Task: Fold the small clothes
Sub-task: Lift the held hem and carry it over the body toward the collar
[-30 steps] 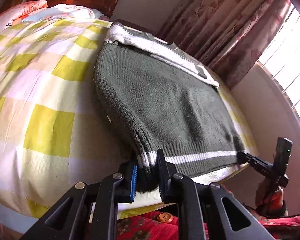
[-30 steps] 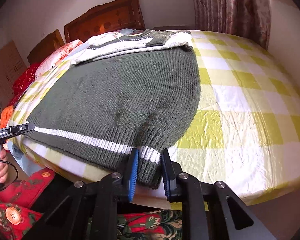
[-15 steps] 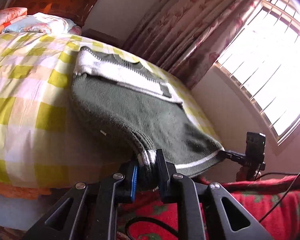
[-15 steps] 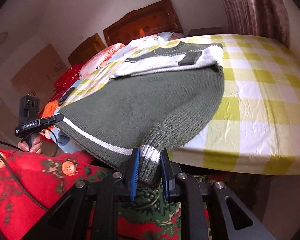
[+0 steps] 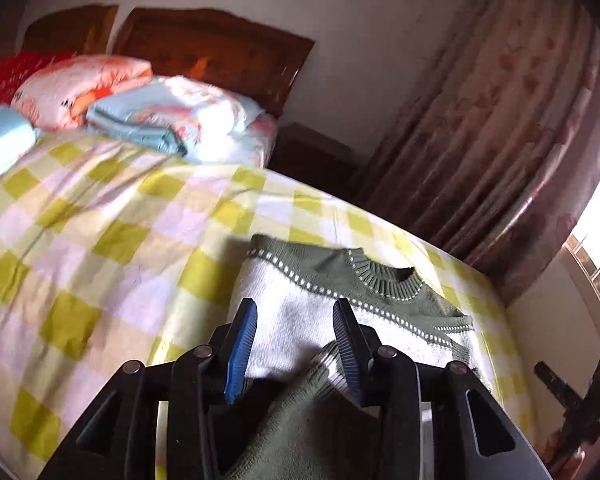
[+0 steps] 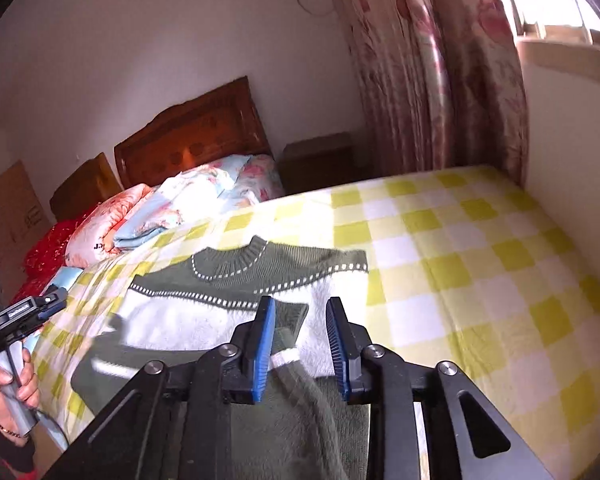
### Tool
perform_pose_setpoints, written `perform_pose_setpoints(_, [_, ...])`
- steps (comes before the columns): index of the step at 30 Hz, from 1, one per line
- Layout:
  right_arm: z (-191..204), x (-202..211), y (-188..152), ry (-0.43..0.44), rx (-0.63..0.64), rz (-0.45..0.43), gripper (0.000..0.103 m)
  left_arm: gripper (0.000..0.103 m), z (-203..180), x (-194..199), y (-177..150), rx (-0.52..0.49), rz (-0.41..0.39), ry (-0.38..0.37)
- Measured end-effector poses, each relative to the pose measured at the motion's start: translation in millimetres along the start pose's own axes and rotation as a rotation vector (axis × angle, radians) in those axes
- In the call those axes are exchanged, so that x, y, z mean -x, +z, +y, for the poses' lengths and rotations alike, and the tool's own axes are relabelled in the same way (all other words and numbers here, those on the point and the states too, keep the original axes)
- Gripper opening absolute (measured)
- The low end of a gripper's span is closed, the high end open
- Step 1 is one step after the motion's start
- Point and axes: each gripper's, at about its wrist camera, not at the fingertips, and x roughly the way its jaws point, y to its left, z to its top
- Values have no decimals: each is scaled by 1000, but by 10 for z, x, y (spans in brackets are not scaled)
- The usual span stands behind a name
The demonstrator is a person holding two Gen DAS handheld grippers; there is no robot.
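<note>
A small green knit sweater with a white chest band lies on the checked bed, collar toward the headboard; it also shows in the right wrist view. Its striped hem end is blurred, falling over the white band between the open jaws of my left gripper. My right gripper is open too, with the white-striped hem corner slipping down between its fingers. Each gripper hovers over the sweater's lower half. The other hand's gripper shows at the left.
The yellow and white checked sheet covers the bed. Folded quilts and pillows lie by the wooden headboard. A nightstand, floral curtains and a wall by the window border the far side.
Both grippers carried the hem up and forward over the sweater toward the collar, then opened. The hem is dropping out of both, and the sweater now lies doubled over.
</note>
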Motion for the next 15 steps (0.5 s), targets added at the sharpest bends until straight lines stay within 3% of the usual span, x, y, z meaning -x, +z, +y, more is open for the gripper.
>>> perform_pose_setpoints(1, [-72, 11, -57, 8, 8, 10, 103, 40, 97, -12, -79, 21, -1, -3])
perform_pose_setpoints(4, [-194, -10, -251, -37, 70, 42, 103, 40, 244, -64, -331, -27, 29, 50])
perform_pose_setpoints(8, [-171, -169, -389, 2, 154, 146, 103, 40, 186, -169, -565, -137, 112, -8])
perform_pose_setpoints(12, [89, -513, -336, 17, 305, 217, 103, 40, -154, -202, -577, -308, 148, -62])
perform_pose_setpoints(15, [142, -790, -285, 19, 361, 278, 103, 40, -323, -259, -589, -418, 186, -51])
